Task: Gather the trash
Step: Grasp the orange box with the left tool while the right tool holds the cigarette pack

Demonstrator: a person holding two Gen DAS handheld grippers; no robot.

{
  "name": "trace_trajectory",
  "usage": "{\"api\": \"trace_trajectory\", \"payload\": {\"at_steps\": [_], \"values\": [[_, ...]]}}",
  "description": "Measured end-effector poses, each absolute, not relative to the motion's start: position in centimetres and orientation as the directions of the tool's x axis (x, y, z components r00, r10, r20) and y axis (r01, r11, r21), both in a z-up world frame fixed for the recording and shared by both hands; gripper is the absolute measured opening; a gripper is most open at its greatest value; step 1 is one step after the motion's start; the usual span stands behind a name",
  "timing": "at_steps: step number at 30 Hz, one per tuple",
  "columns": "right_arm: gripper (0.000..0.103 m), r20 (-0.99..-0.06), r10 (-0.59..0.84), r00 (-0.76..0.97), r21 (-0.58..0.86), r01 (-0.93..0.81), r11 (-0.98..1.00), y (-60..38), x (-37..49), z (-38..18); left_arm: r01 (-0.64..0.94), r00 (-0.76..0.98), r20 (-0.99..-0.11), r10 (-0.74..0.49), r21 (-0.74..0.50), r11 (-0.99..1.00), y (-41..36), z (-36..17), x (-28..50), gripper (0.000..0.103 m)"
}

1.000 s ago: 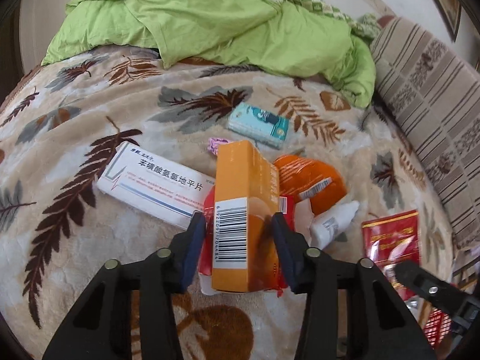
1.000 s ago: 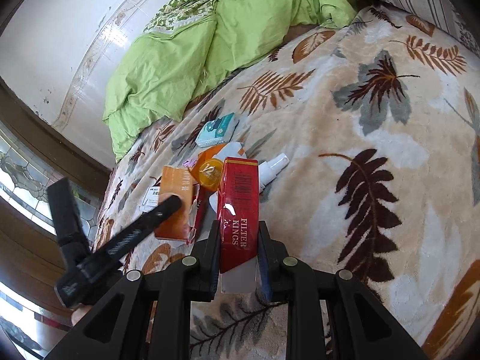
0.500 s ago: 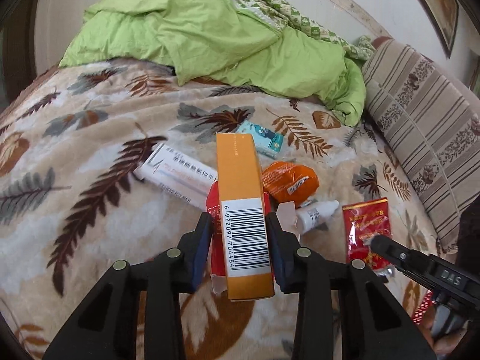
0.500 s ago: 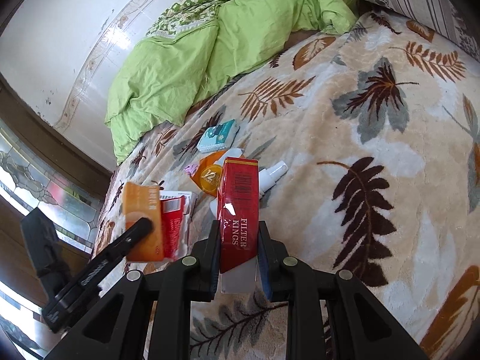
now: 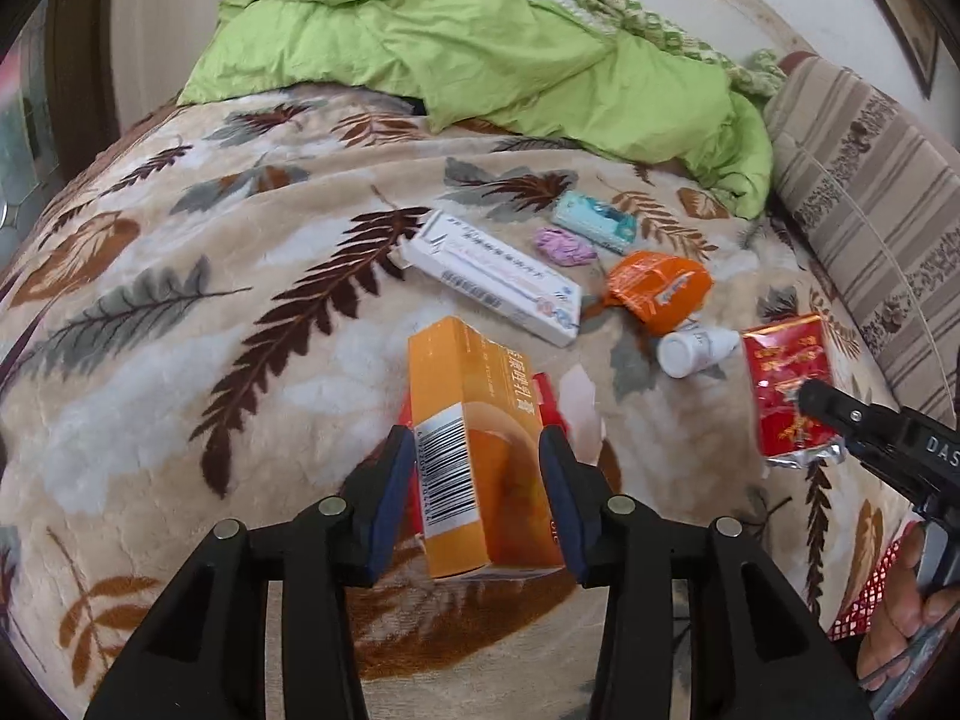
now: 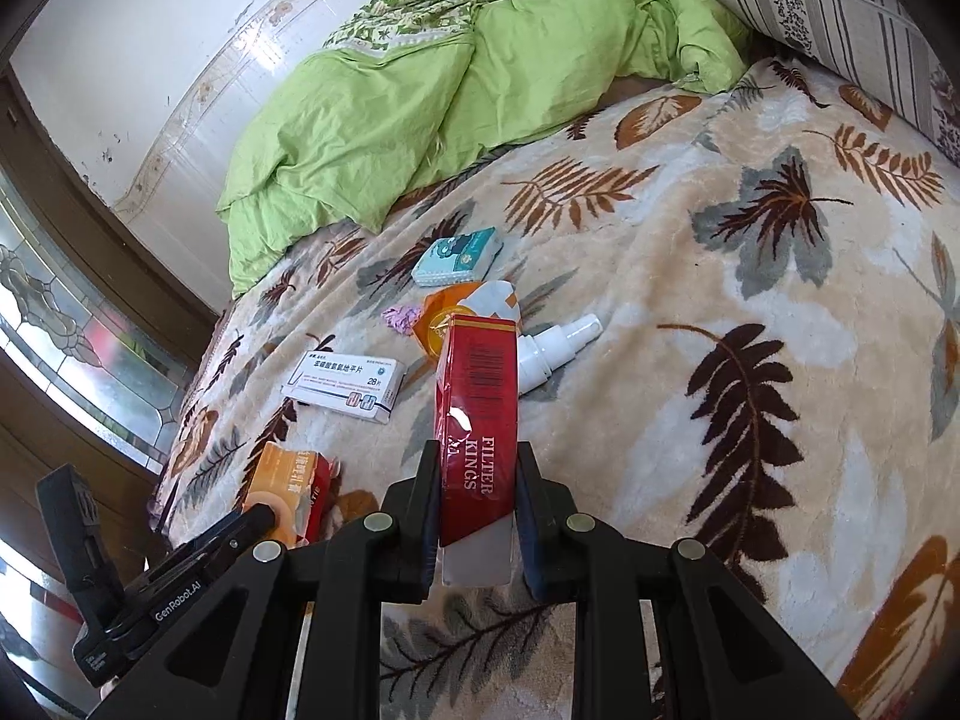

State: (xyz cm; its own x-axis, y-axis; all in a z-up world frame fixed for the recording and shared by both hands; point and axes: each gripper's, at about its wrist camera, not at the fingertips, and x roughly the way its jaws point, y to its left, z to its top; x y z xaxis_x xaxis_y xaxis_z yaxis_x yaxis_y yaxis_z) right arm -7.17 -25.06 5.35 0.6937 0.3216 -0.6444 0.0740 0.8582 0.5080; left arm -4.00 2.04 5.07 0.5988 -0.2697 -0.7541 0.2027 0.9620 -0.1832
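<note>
Left tongs (image 5: 477, 483) opening, pads flanking a rectangular orange cardboard carton (image 5: 474, 450) above the plush leaf-print blanket (image 5: 180, 360). Right tongs (image 6: 477, 501) clamp a glossy red cellophane-wrapped cigarette pack (image 6: 480, 402).

We hold two black plastic grippers, the left gripper (image 5: 477, 480) and the right gripper (image 6: 477, 498), each with angular open-framed arms, dark blue pads on the inner faces of the fingers (image 5: 390, 492) and round silver screws at the joints. Seen from across, the left one reads "GenRobot.AI" in white, the right one "DAS". A red patterned sleeve (image 5: 870, 594) covers our right wrist.
</note>
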Motion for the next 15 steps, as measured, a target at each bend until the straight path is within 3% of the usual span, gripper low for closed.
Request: {"api": "trace_trajectory", "payload": {"at_steps": [15], "values": [[0.023, -0.652, 0.316, 0.689, 0.503, 0.081, 0.860, -25.3, -6.8, 5.1, 0.264, 0.591, -0.767, -0.250, -0.108, 0.958, -0.9, 3.9, -2.6, 0.050]]}}
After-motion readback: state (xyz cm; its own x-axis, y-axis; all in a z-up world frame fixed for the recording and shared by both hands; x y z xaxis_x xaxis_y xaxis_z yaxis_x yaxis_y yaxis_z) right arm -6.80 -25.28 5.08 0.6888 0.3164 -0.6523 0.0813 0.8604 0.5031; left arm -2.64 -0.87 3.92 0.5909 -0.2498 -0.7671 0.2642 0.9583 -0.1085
